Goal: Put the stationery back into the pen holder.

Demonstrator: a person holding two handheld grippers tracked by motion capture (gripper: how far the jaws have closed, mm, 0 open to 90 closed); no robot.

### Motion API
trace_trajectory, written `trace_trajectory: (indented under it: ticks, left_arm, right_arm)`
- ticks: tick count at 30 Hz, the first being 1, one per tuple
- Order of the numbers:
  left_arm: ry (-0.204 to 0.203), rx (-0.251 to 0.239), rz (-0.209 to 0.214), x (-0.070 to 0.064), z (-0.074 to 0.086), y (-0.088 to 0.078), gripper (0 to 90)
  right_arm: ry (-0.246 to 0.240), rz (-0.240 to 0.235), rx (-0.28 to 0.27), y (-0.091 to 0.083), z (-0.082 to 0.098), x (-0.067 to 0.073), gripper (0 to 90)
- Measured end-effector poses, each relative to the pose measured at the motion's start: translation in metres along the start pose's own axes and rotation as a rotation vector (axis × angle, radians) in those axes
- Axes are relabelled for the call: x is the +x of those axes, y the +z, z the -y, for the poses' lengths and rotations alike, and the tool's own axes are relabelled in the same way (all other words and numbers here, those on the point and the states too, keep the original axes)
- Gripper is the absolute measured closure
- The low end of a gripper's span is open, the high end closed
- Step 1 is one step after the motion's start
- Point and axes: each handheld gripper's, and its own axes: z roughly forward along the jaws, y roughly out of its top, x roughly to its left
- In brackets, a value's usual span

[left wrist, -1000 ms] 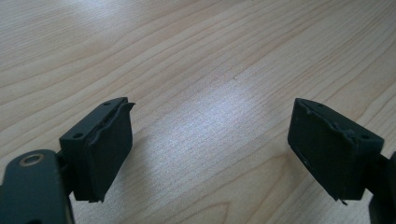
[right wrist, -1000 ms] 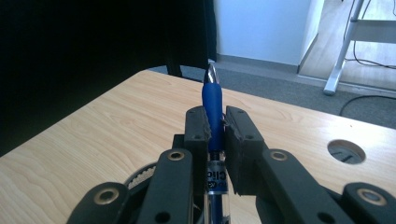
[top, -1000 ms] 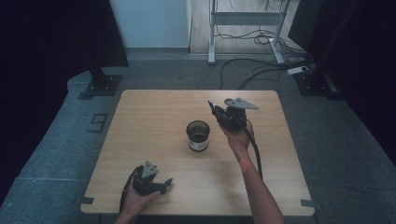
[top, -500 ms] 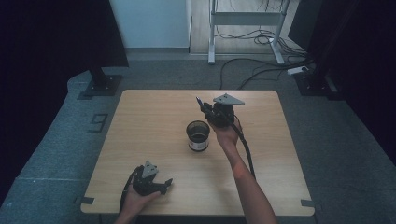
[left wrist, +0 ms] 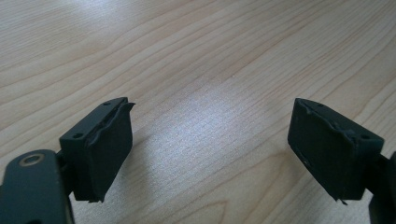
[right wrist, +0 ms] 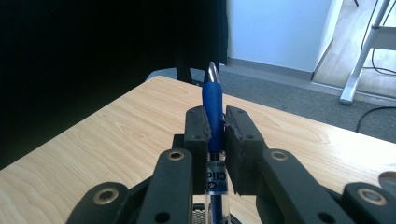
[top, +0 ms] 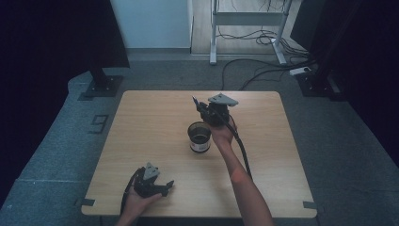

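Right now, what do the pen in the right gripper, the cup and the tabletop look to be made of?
Pen: likely plastic, a matte blue grip that looks rubbery, a clear printed barrel, a shiny metal-looking tip. It is clamped in the right gripper.
Cup: dark and see-through with a light label, probably plastic or glass; can't tell which.
Tabletop: light wood grain with a soft sheen, solid wood or laminate.

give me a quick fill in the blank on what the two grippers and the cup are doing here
1. The right gripper is shut on a ____ pen.
2. The left gripper is ____, with nothing between its fingers.
3. The dark cup stands ____ on the wooden table.

Missing words: blue; open; upright
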Motion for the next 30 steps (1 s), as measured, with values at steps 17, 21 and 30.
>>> trace_trajectory:
  ticks: [17, 21, 30]
  left_arm:
    - [-0.002, 0.001, 0.01, 0.001, 0.0, 0.0, 13.9]
    - [-0.001, 0.002, 0.008, 0.001, 0.0, 0.0, 14.0]
    - [-0.003, 0.002, 0.011, 0.001, 0.0, 0.0, 14.0]
  right_arm:
    - [-0.028, 0.001, 0.015, 0.032, 0.005, 0.008, 77.7]
    - [-0.035, 0.007, 0.019, 0.036, 0.007, 0.008, 77.7]
    - [-0.029, 0.014, 0.04, 0.045, 0.017, 0.005, 77.5]
